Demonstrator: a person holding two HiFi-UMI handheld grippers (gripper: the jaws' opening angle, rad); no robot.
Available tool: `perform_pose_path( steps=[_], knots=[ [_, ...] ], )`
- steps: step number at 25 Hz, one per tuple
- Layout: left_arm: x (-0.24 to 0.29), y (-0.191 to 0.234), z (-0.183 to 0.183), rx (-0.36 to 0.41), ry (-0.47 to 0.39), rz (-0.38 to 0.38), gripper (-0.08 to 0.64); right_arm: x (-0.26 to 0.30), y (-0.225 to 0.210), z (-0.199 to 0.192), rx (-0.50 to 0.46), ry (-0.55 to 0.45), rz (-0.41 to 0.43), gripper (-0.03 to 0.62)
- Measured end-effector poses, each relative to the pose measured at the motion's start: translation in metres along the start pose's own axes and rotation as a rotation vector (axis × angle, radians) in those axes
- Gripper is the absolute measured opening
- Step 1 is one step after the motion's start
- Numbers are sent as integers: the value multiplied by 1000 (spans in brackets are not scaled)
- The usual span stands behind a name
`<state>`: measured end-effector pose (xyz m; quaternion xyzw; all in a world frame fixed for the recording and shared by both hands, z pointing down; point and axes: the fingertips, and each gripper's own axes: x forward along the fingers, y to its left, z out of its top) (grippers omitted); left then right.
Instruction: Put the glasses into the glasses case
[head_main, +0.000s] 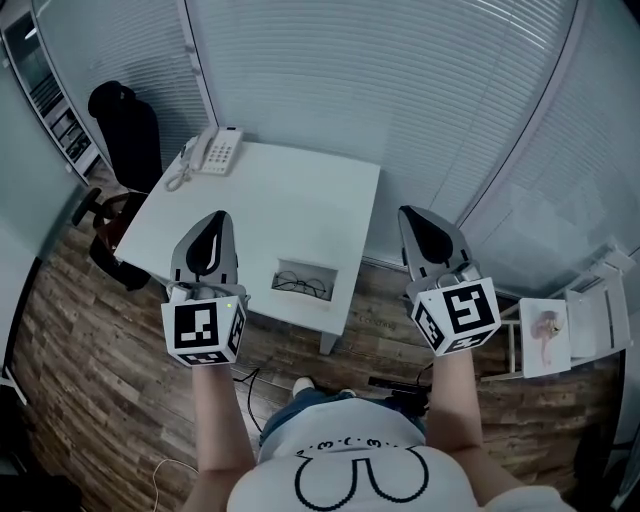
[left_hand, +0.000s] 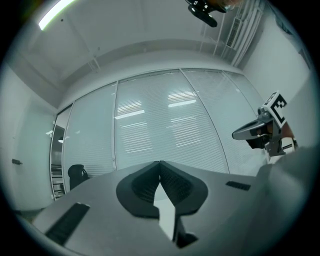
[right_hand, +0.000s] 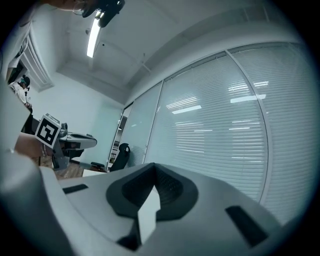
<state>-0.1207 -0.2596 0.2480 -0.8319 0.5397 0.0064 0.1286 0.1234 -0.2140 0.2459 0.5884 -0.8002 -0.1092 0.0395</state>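
Left claw (head_main: 216, 216) and right claw (head_main: 406, 212) both closed, empty. Glasses (head_main: 301, 285) in case (head_main: 331, 271) below, between them, at counter (head_main: 290, 195) edge: a stray swing could knock it off.

table (head_main: 290, 200) | far corner: telephone (head_main: 216, 150) | near edge: glasses case (head_main: 306, 265)

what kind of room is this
Most likely an office: a white desk with a corded phone on it, a black office chair beside the desk, and blinds-covered glass walls around them.
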Motion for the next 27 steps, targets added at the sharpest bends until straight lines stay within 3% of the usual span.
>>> perform_pose_path(
  steps=[27],
  knots=[
    [9, 2, 21, 10, -45, 4, 17, 7, -24, 26, -24, -42, -36, 9]
  ],
)
